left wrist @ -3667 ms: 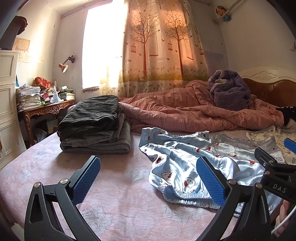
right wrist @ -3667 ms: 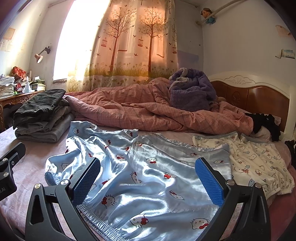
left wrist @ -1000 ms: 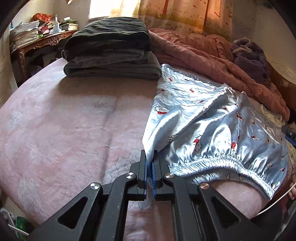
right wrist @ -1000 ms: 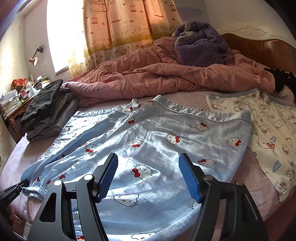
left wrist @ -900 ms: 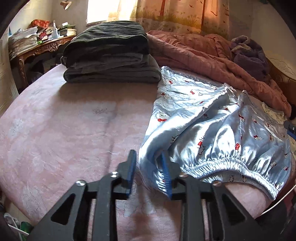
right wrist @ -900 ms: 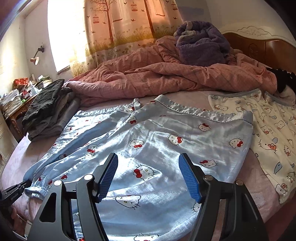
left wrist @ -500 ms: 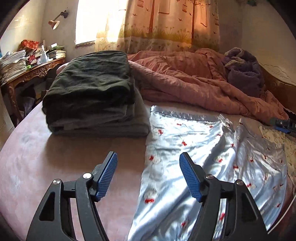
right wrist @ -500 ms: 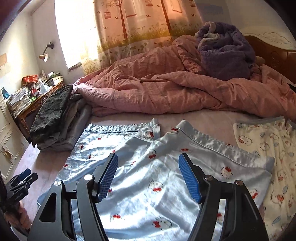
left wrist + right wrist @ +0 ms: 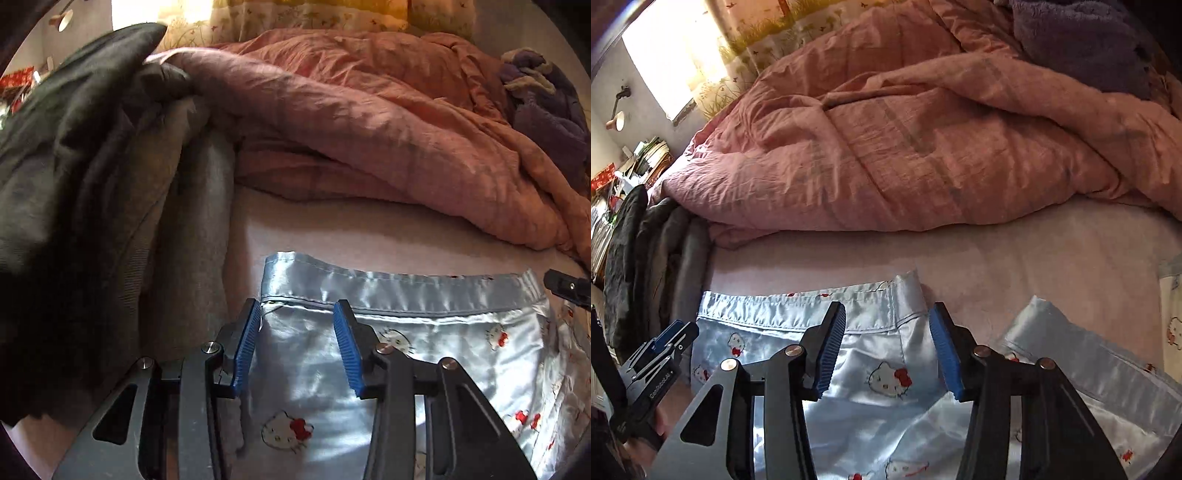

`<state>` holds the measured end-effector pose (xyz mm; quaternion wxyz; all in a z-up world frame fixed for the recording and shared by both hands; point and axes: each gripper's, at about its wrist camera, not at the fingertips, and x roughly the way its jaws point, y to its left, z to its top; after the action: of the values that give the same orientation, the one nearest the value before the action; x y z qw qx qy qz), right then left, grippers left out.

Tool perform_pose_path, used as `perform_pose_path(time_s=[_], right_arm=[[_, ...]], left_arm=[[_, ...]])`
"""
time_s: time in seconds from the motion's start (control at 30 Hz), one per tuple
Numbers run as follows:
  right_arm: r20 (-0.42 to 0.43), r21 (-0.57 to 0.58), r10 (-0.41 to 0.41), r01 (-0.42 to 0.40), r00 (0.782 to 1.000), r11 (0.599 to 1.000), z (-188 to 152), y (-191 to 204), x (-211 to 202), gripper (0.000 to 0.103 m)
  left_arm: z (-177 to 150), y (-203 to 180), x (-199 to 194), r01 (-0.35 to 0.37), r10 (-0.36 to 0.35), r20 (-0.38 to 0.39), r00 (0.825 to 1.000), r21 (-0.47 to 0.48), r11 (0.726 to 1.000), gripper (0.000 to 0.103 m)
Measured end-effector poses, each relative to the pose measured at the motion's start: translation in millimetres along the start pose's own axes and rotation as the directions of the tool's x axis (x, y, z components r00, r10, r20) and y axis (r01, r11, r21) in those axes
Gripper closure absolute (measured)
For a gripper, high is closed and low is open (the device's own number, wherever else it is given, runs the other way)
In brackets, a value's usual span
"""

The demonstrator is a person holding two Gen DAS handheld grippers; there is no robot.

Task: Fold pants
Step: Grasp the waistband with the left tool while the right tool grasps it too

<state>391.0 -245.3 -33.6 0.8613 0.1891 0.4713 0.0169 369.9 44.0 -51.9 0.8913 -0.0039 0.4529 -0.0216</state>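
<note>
Light-blue satin pants with a cartoon-cat print [image 9: 388,354] are seen spread on the pale pink bed sheet [image 9: 369,236], hem band turned toward the rumpled pink quilt [image 9: 369,122] with a strip of bare sheet between. The left gripper [image 9: 297,343] is shown with its blue-padded jaws spread over the pants' left leg near the left corner of the hem; nothing is pinched, though contact with the cloth cannot be told. Just left of the pants a stack of folded dark grey and black clothes [image 9: 92,184] is piled, its lowest grey layer touching or nearly touching the pants' edge. In the right wrist view the right gripper [image 9: 888,350] is likewise held spread above the pants [image 9: 886,369] at the right corner of the same leg hem, nothing gripped. The other leg's hem [image 9: 1071,354] is seen to the right of it. A purple fleece bundle [image 9: 1078,40] is heaped on the quilt beyond the pants. A cream printed garment [image 9: 1172,317] is partly visible right of the pants.
</note>
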Motion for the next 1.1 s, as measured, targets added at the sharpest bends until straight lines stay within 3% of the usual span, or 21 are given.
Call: perform_pose_path(time_s=[0.13,0.2,0.27,0.3,0.33,0.43,0.53,0.63,0.73,0.83,1.1], right_arm=[[0.000,-0.034,0.007,-0.007,1.000,0.999,-3.4,-5.6,24.0,0.054],[-0.027,-0.037,0.011,-0.012,1.000,0.999,-8.4,-7.4,37.3,0.065],[-0.007,-0.052,-0.003,0.003,1.000,0.999,-10.0,-8.3,40.9,0.075],[0.003,-0.063,-0.003,0.003,1.000,0.998,-9.7,-7.6,39.4,0.079],[0.007,-0.065,0.012,-0.011,1.000,0.998,-9.0,-8.2,37.1,0.090],[0.048,-0.046,0.031,-0.029,0.998,0.999,-8.4,-13.3,30.1,0.098],[0.092,-0.053,0.024,-0.019,0.996,0.998,-5.8,-15.7,26.3,0.098],[0.130,-0.061,0.035,-0.027,0.991,0.998,-3.5,-14.3,23.1,0.098],[0.149,-0.074,0.047,-0.036,0.988,0.997,-1.9,-9.0,26.3,0.098],[0.053,-0.076,-0.012,0.016,0.999,0.997,-3.6,-8.1,51.6,0.098],[0.110,-0.120,-0.062,0.076,0.992,0.990,-6.0,-1.1,50.2,0.097]], left_arm=[[-5.8,-2.6,5.5,0.006,-0.009,0.051,0.999,0.067,0.998,0.064],[-5.3,-4.1,8.0,-0.009,0.005,0.050,0.999,0.071,0.997,0.066],[-5.1,-4.5,7.7,-0.006,0.003,0.047,0.999,0.077,0.997,0.102],[-4.1,-4.4,7.3,0.015,-0.018,0.041,0.999,0.082,0.997,0.102],[-2.6,-5.3,6.4,0.019,-0.023,0.045,0.999,0.086,0.996,0.102],[7.5,-14.1,5.5,-0.002,-0.007,0.072,0.997,0.123,0.992,0.102],[23.0,-24.6,6.1,-0.050,0.031,0.120,0.992,0.150,0.987,0.102],[34.5,-28.1,12.5,-0.089,0.070,0.154,0.985,0.120,0.989,0.102],[31.3,-33.0,25.4,-0.173,0.143,0.216,0.966,0.128,0.976,0.102],[29.6,-35.2,51.0,-0.204,0.184,0.137,0.973,0.151,0.967,0.101],[30.7,-31.8,48.4,-0.239,0.219,0.139,0.966,0.144,0.960,0.085]])
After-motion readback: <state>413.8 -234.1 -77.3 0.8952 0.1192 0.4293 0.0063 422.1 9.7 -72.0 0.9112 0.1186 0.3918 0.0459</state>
